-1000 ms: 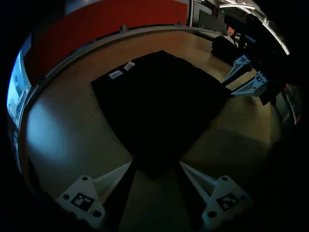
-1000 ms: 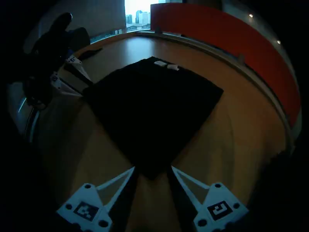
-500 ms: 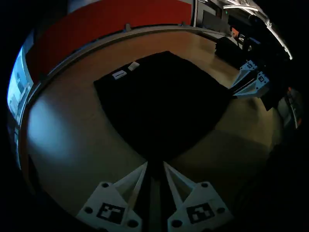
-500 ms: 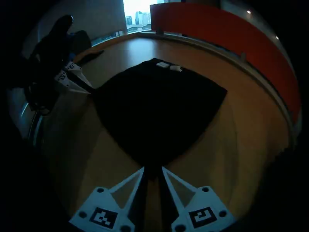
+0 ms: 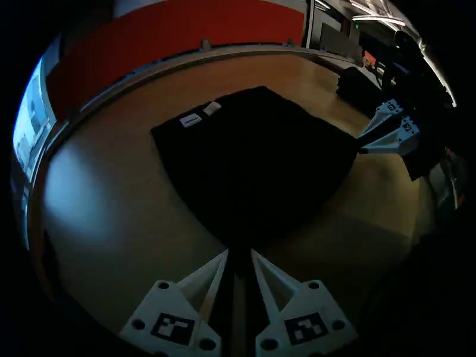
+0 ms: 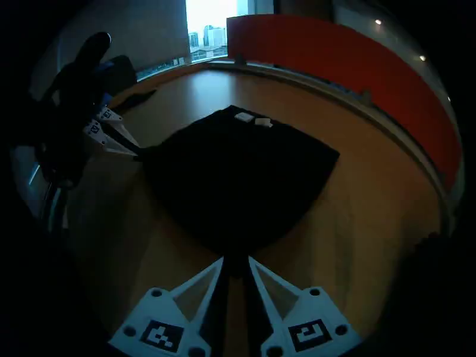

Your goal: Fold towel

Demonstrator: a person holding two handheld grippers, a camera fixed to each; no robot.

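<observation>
Looking along the left gripper view: left claw (image 5: 239, 265) at the bottom edge, fingers drawn narrow and clamped on the near corner of a flat black cloth towel (image 5: 256, 166). Towel spread on a pale brown wooden table (image 5: 101, 196), widening away from the claw like a diamond. Two small white tags (image 5: 191, 121) on the far left corner of the cloth, side by side. At the right corner, right claw (image 5: 360, 141), fingertips meeting the towel's edge; too dark there to tell how far apart. Behind the table, a long red partition wall (image 5: 178, 35); at far left, a bright window (image 5: 30, 131).

Turning to the right gripper view: right claw (image 6: 236, 266) at the bottom, fingers likewise narrow, pinching its own near corner of the black cloth towel (image 6: 238, 178). Cloth flat on the wooden table (image 6: 369, 196), white tags (image 6: 253, 120) at the far corner. At the left corner, left claw (image 6: 138, 152) touching the towel's edge, held by a dark hand (image 6: 71, 119). Red partition wall (image 6: 357, 65) curving along the right, window (image 6: 208, 30) at the top.
</observation>
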